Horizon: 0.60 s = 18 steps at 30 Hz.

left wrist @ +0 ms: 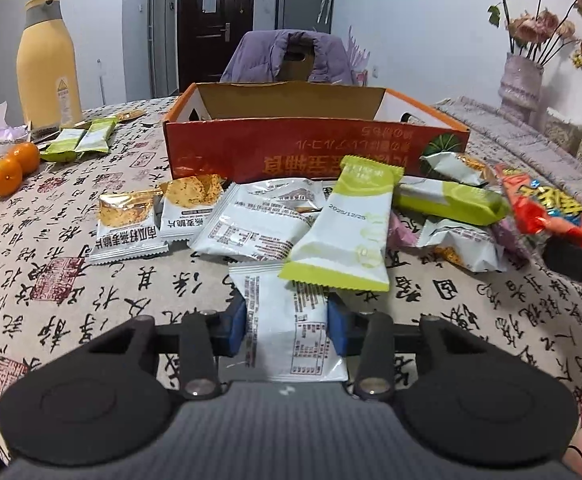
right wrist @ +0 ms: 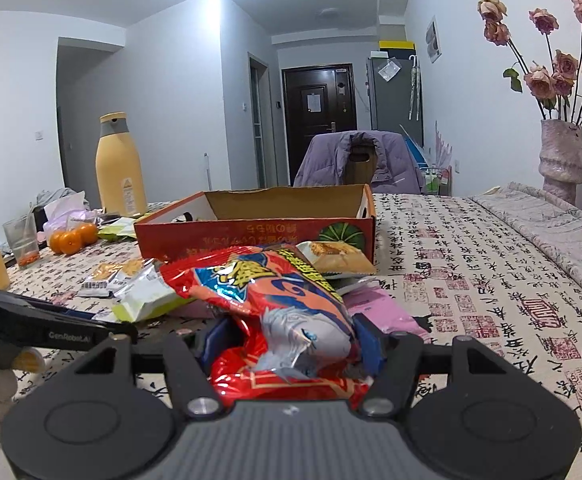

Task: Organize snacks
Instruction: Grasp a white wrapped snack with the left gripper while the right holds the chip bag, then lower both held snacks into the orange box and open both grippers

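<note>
An open orange cardboard box (left wrist: 315,148) stands on the table behind a heap of snack packets; it also shows in the right wrist view (right wrist: 251,232). My left gripper (left wrist: 287,320) has its blue pads on either side of a white snack packet (left wrist: 291,320) lying flat on the cloth. A white-and-green packet (left wrist: 347,232) rests on that packet's far end. My right gripper (right wrist: 291,340) is shut on a red snack bag (right wrist: 275,304), held above the table. The bag also shows at the right of the left wrist view (left wrist: 551,208).
A yellow bottle (left wrist: 47,64) and oranges (left wrist: 3,168) stand at the far left, with two green packets (left wrist: 79,140) nearby. A flower vase (right wrist: 561,156) stands at the far right. A chair with a purple jacket (left wrist: 287,56) is behind the box.
</note>
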Each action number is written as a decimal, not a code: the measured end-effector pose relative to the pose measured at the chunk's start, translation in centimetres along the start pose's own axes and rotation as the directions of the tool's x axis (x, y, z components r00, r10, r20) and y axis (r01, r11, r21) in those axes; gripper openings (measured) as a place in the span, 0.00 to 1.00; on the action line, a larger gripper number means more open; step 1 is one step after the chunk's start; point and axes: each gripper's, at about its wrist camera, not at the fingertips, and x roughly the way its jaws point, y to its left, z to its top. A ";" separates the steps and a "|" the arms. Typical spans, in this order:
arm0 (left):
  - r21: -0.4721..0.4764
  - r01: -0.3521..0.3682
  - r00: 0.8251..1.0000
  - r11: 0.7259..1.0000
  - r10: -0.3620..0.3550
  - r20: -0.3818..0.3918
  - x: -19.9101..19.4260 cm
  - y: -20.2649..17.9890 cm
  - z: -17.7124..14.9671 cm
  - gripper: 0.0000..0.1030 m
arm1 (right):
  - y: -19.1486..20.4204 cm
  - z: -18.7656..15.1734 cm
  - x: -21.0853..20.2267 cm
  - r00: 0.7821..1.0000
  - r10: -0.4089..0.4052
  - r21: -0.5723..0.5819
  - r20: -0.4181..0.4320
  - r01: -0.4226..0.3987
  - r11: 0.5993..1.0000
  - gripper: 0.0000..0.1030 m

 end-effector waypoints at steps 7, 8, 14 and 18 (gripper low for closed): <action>-0.023 -0.018 0.998 1.000 0.019 0.057 -2.0 0.9 -0.5 0.40 | 0.1 -0.2 0.0 1.000 0.005 0.006 -0.002 -0.005 1.000 0.62; -0.027 -0.019 0.998 0.999 0.020 0.064 -2.4 1.1 -0.5 0.40 | 0.1 -0.2 -0.1 1.000 0.004 0.008 -0.001 -0.004 1.000 0.62; -0.039 -0.032 0.990 0.999 0.037 0.133 -4.6 2.0 0.6 0.40 | 0.2 0.0 -0.3 1.000 0.002 0.011 0.011 -0.002 1.000 0.62; -0.037 -0.030 0.983 0.999 0.036 0.179 -5.4 2.0 2.3 0.40 | 0.5 0.6 -0.4 0.999 -0.001 0.009 0.033 0.001 1.000 0.62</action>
